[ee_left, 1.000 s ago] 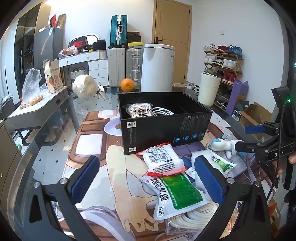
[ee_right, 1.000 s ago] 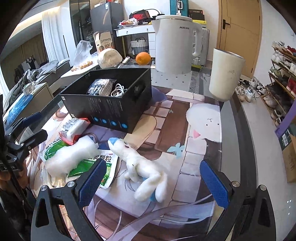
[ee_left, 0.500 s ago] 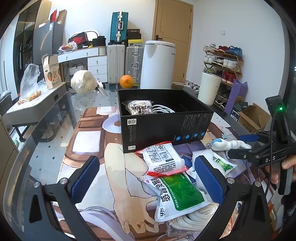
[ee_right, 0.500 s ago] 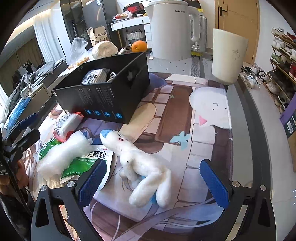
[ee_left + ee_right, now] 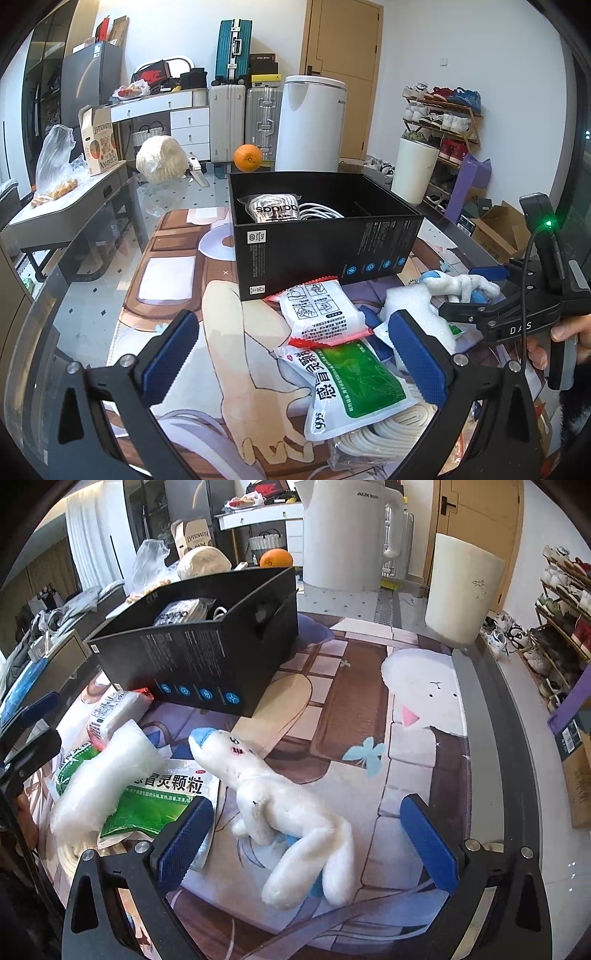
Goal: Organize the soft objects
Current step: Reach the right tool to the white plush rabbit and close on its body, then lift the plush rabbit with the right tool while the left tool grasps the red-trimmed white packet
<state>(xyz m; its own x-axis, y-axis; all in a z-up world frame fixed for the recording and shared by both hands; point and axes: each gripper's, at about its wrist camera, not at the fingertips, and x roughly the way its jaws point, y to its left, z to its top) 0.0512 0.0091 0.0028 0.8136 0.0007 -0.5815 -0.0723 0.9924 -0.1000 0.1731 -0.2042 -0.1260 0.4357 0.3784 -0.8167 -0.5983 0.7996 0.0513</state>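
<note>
A white plush toy [image 5: 291,812] with a blue nose lies on the printed mat, between the wide-open jaws of my right gripper [image 5: 306,834], untouched; it also shows in the left wrist view [image 5: 458,286]. My left gripper [image 5: 295,350] is open and empty above a red-edged white pouch [image 5: 321,314] and a green-and-white sachet [image 5: 354,384]. A white foam roll [image 5: 103,775] lies on another green sachet [image 5: 155,797]. The open black box [image 5: 325,236] behind holds a bagged adidas item [image 5: 273,210] and white cable.
A coil of cream rope in a bag [image 5: 384,432] lies at the near edge. An orange [image 5: 248,158], a white appliance [image 5: 343,535] and a white bin [image 5: 461,594] stand behind the box. The glass table's edge runs along the right [image 5: 517,738].
My right gripper has moved forward and down over the plush toy, which now lies between its jaws. My left gripper has shifted only slightly.
</note>
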